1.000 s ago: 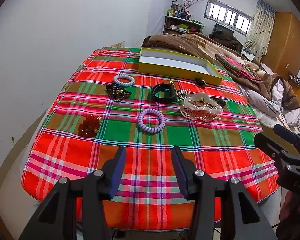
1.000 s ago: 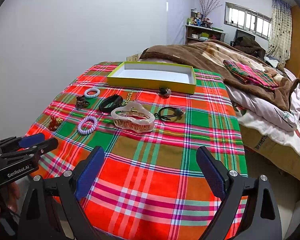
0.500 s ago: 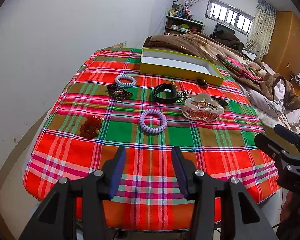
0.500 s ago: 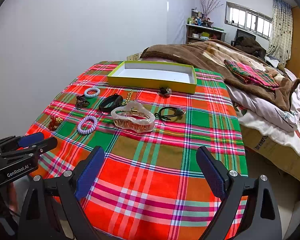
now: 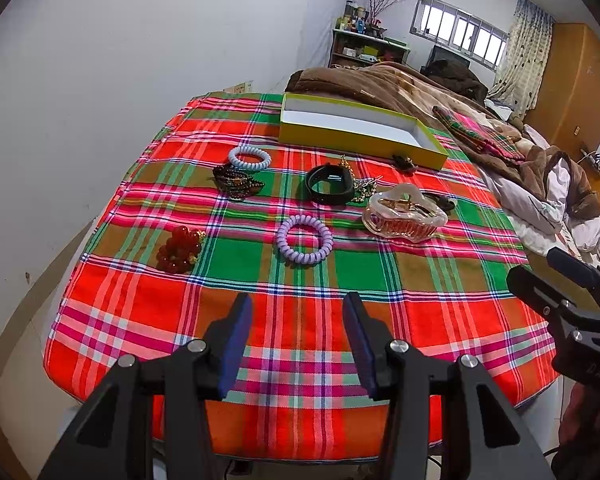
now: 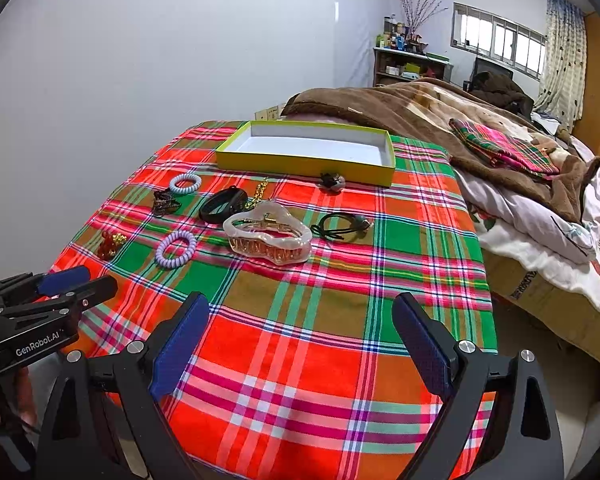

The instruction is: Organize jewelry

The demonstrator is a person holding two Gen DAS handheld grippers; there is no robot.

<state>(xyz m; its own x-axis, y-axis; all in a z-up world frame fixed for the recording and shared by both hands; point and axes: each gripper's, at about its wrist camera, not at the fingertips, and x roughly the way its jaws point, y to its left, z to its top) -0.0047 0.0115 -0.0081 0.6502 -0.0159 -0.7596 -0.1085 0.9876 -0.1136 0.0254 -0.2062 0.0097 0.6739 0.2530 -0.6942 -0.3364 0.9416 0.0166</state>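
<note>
Both tongs are held above the worktop's near edge, nothing gripped: left tongs [image 5: 296, 340] partly parted, right tongs [image 6: 300, 344] spread wide. Hair ties, bracelets and a clear claw clip [image 6: 268, 236] are scattered mid-worktop; the yellow tray [image 6: 300, 162] is set at the far edge.

A table under a plaid cloth [image 5: 300, 312] carries a yellow tray [image 5: 356, 140] at the far edge; nearer lie a blue hair tie [image 5: 249, 158], beaded bracelet [image 5: 238, 182], black band [image 5: 330, 184], clear hair claw [image 5: 404, 218], purple hair tie [image 5: 304, 240] and red beads [image 5: 179, 249] at left
</note>
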